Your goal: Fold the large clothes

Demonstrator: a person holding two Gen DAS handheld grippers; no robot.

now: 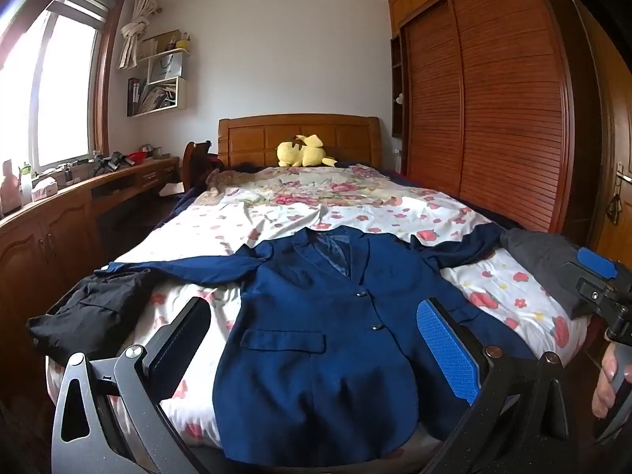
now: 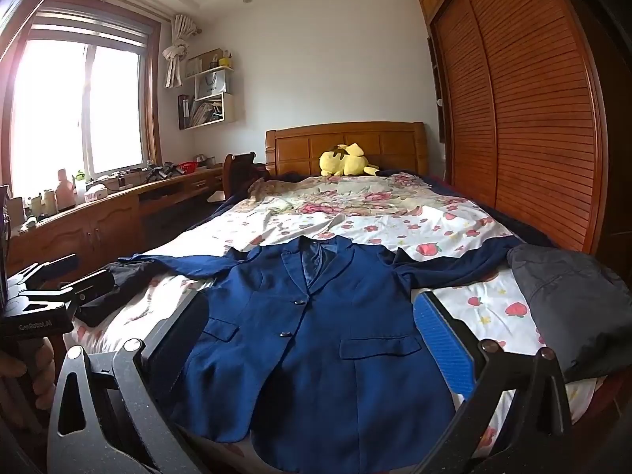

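A navy blue blazer (image 1: 316, 339) (image 2: 316, 335) lies flat and face up on the flowered bed (image 1: 245, 225) (image 2: 395, 217), buttoned, collar toward the headboard, both sleeves spread sideways. My left gripper (image 1: 316, 316) hovers open above the blazer's lower half, nothing between its fingers. In the right wrist view my right gripper (image 2: 312, 312) also stands open over the blazer's hem, clear of the cloth. Each gripper shows in the other's view: the right gripper (image 1: 604, 292) at the right edge, the left gripper (image 2: 59, 280) at the left edge.
A black garment (image 1: 91, 308) lies at the bed's left edge, a dark grey garment (image 2: 572, 300) at its right edge. A yellow plush toy (image 1: 304, 152) sits by the headboard. A wooden wardrobe (image 1: 493, 118) lines the right, a cluttered wooden counter (image 1: 79, 193) the left.
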